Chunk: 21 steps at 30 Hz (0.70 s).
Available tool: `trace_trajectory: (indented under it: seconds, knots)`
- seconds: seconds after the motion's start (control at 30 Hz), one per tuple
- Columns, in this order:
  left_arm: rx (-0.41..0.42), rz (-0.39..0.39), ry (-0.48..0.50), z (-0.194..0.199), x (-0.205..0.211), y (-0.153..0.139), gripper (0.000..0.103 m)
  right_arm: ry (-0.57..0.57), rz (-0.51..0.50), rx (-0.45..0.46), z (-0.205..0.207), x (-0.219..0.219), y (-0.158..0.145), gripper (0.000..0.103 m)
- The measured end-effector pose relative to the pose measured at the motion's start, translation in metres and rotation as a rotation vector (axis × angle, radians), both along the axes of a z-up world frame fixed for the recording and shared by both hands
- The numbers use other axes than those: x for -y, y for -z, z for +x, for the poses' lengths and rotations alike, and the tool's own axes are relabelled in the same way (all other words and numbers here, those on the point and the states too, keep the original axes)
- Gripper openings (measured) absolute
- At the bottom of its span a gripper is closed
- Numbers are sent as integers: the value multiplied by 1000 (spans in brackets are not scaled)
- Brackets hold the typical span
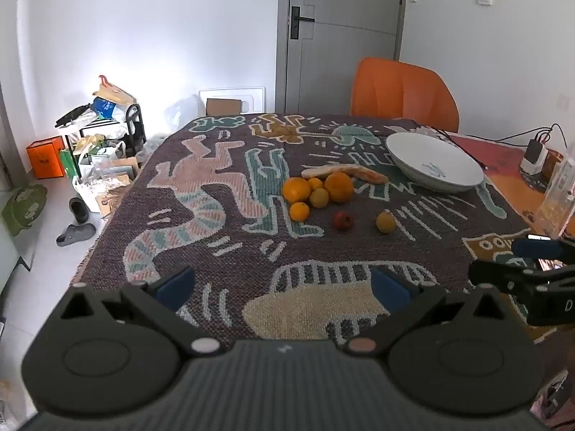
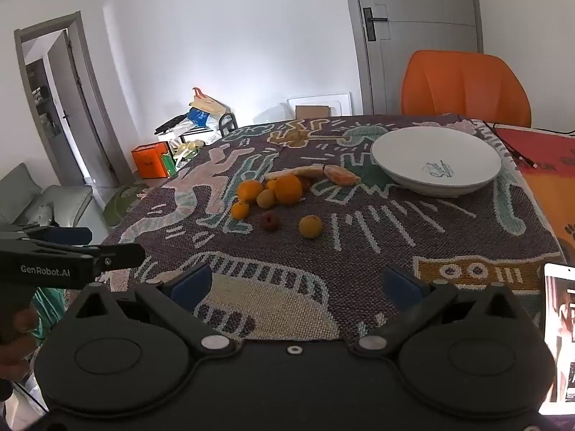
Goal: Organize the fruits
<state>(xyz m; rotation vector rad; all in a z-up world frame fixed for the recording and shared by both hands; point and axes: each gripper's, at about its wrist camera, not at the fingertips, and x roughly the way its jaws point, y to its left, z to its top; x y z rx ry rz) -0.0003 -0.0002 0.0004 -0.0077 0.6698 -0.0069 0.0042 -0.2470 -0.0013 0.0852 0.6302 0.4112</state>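
Several fruits lie in a cluster mid-table: a large orange [image 1: 339, 186] [image 2: 288, 189], smaller oranges [image 1: 295, 189] [image 2: 249, 190], a yellow fruit [image 1: 386, 221] [image 2: 311, 226] and a small red fruit [image 1: 342, 220] [image 2: 269, 222] lying apart, and banana-like pieces [image 1: 345, 172] [image 2: 312, 171] behind. An empty white bowl [image 1: 433, 162] [image 2: 436, 161] stands at the right. My left gripper [image 1: 284, 287] is open and empty over the near table edge. My right gripper [image 2: 296, 285] is open and empty too, beside it on the right.
A patterned cloth [image 1: 215, 194] [image 2: 395, 237] covers the table. An orange chair [image 1: 404, 95] [image 2: 465, 88] stands behind it. Cables and a charger [image 1: 535, 151] lie at the far right, a phone [image 2: 560, 337] at the near right. Bags and boxes [image 1: 97, 143] crowd the floor left.
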Motion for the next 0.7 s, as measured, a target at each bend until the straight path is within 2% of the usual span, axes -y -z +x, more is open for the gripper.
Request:
trace_trajectory:
  seconds: [0.1, 0.7]
  knots:
    - [-22, -1, -1, 4, 1, -2, 103, 2, 0, -8, -4, 2, -1, 103]
    - [-1, -10, 3, -2, -1, -1, 103, 11, -14, 13, -3, 0, -3, 103]
